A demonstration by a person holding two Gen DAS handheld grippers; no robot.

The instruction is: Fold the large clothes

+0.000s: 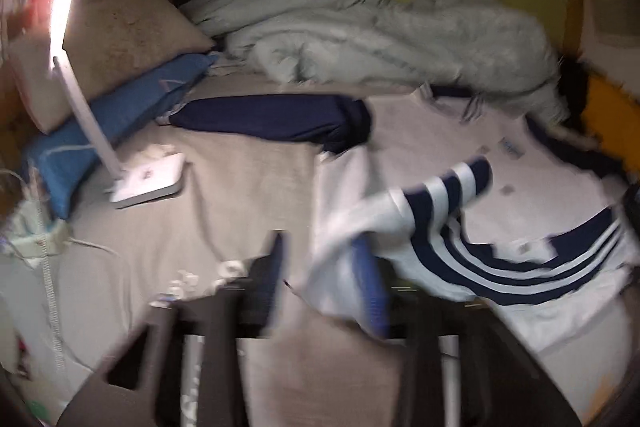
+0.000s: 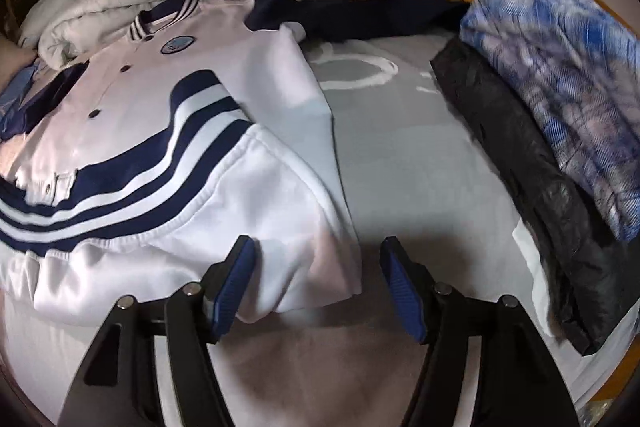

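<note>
White navy-striped jacket (image 2: 132,131) lies partly folded, buttons up.

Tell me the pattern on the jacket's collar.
Navy and white stripes on the white button-front jacket's ribbed collar, clearest in the right wrist view.

We see a white jacket (image 2: 132,131) with navy stripes, front up on the bed, its near sleeve (image 2: 280,227) folded across the body.

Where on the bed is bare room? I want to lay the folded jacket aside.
Bare sheet lies between the white jacket and the black garment, and between the lamp base and the jacket's navy sleeve. Crowded: the grey duvet at the back, pillows left.
</note>
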